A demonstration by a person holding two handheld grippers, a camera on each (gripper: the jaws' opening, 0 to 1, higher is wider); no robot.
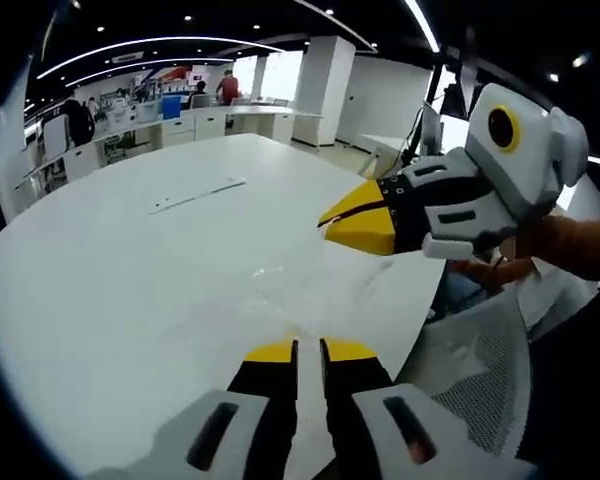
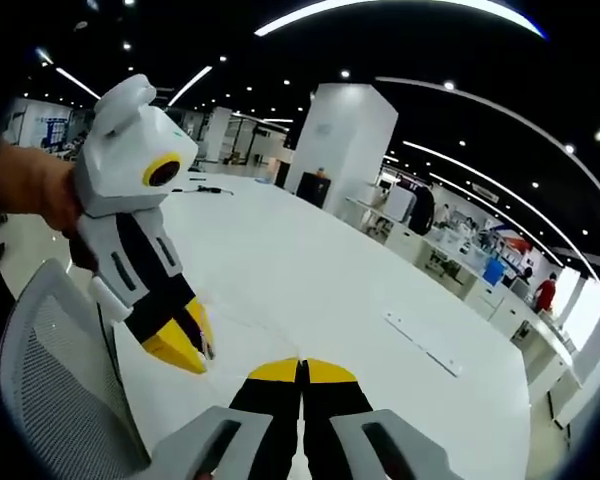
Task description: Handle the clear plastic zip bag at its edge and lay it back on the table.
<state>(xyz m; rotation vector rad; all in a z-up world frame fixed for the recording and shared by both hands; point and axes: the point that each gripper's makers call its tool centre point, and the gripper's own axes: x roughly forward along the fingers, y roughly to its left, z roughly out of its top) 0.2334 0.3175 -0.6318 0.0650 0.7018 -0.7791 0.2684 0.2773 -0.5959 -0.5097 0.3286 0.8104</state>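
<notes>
**Zip bag gripped at its edge above the table**

In the left gripper view, the clear plastic zip bag is seen as a faint, glossy sheet stretched over the white table, running from the left gripper toward the right gripper. The left gripper's jaws are nearly closed, and the near edge of the bag appears to be pinched between them. The right gripper's yellow jaws are drawn together to a point at the bag's far side; whether film is caught there cannot be told. In the right gripper view, the right gripper is seen with jaws pressed together, and the left gripper is just beside it, over the table; the bag cannot be made out there.

The step in hand is judged to be the handling at the edge, with the laying down not yet done. For the next move, a low, level descent is called for, followed by a release without dragging the film.

No contents can be made out inside the bag. A thin white strip lies farther back on the table, and a mesh chair stands at the table's edge.
</notes>
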